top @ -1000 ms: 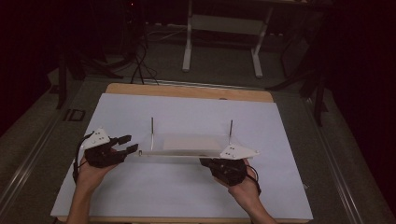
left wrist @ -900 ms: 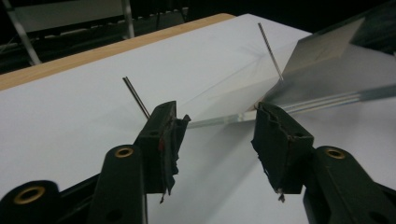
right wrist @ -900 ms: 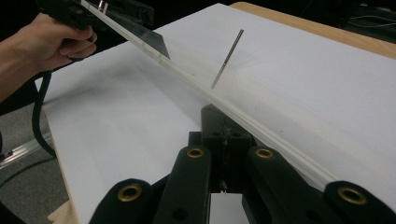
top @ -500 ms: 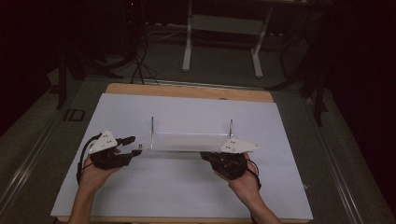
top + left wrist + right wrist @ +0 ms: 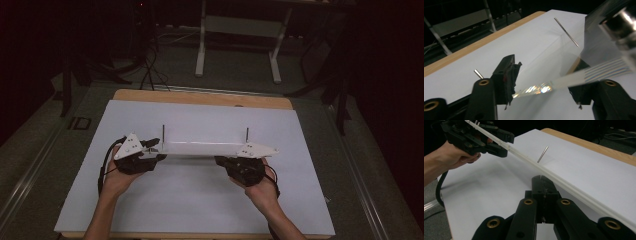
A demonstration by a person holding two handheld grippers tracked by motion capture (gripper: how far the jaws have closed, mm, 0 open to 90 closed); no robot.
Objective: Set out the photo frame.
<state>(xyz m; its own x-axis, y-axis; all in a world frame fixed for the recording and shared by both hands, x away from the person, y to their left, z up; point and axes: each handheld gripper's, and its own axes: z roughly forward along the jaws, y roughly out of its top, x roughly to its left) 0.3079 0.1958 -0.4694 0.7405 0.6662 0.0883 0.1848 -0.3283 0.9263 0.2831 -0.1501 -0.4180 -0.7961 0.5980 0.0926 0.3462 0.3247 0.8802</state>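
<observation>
Two upright pins point(image 5: 163, 133) stand behind one clear strip point(image 5: 200, 148); right tongs point(image 5: 223, 161) grip it (left tongs point(image 5: 156, 151) gape).

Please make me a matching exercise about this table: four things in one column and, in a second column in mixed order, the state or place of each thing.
Things
1. left gripper
2. right gripper
3. metal pins
4. white sheet

States or places
A. covers most of the wooden table
B. jaws shut together
C. stand upright, one near each end of the long strip
D. jaws apart, with the strip between them

Pairs: 1-D, 2-B, 3-C, 4-A.

Note: the left gripper's jaws have just been opening.
</observation>
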